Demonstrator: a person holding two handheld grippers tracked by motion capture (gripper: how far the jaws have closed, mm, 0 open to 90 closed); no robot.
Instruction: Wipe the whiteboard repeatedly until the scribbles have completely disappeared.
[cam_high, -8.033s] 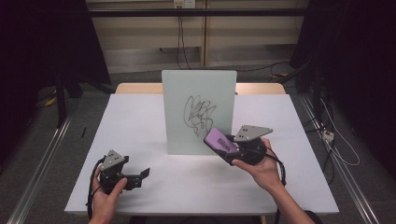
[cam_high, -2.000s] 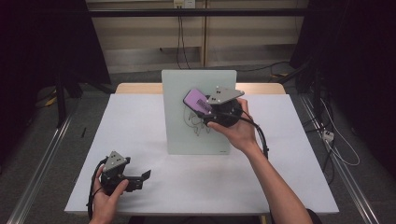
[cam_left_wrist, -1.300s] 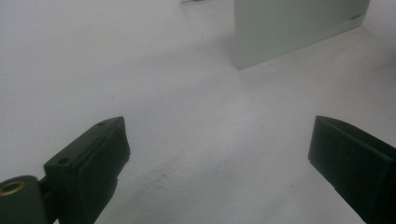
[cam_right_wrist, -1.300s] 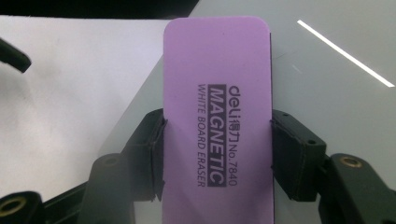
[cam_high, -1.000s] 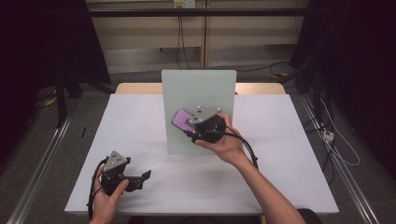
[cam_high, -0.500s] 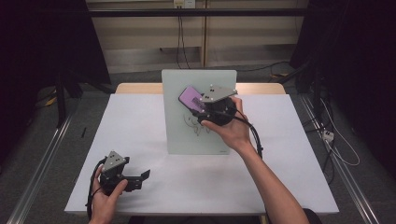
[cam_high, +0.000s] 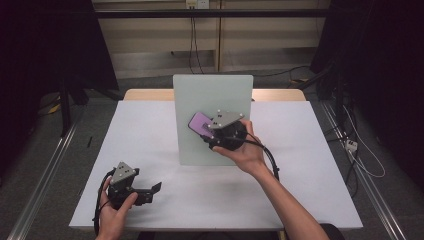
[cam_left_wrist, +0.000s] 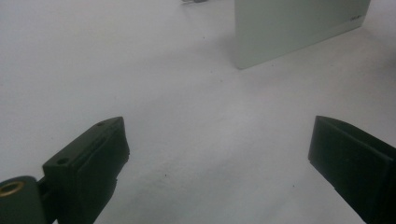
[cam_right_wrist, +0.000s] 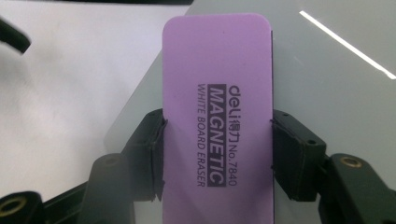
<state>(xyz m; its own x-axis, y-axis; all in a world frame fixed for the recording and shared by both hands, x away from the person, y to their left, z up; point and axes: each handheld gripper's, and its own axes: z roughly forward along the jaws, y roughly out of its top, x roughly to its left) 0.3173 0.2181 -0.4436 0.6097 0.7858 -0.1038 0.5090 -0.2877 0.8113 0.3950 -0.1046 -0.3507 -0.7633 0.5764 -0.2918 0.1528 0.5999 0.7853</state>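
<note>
White tabletop (cam_high: 150, 130) under dim lights, dark curtains at both sides, cables running down the back wall, and a small whiteboard (cam_high: 212, 95) standing upright near the far middle of the table. Right gripper (cam_high: 207, 131) is up against the face of that board, jaws pinching a purple eraser (cam_high: 200, 122) by its long edges. From above, the eraser is just a lilac patch peeking out past the grey plate on the gripper.

Switch to the right gripper view and the print comes through, running lengthwise down the eraser (cam_right_wrist: 217, 121): "deli" with two Chinese characters and "No.7840", then "MAGNETIC" in a dark bar, then "WHITE BOARD ERASER". Black pads (cam_right_wrist: 152, 149) press in on both sides, and the board (cam_right_wrist: 336, 93) behind it carries a bright streak of reflected light.

Down at the near left corner, the left gripper (cam_high: 150, 192) sits low over the table in the person's hand. Its own view shows the jaws spread wide over bare white surface, and the lower corner of the board (cam_left_wrist: 289, 28) with a tiny mark at its edge, too small to read.
</note>
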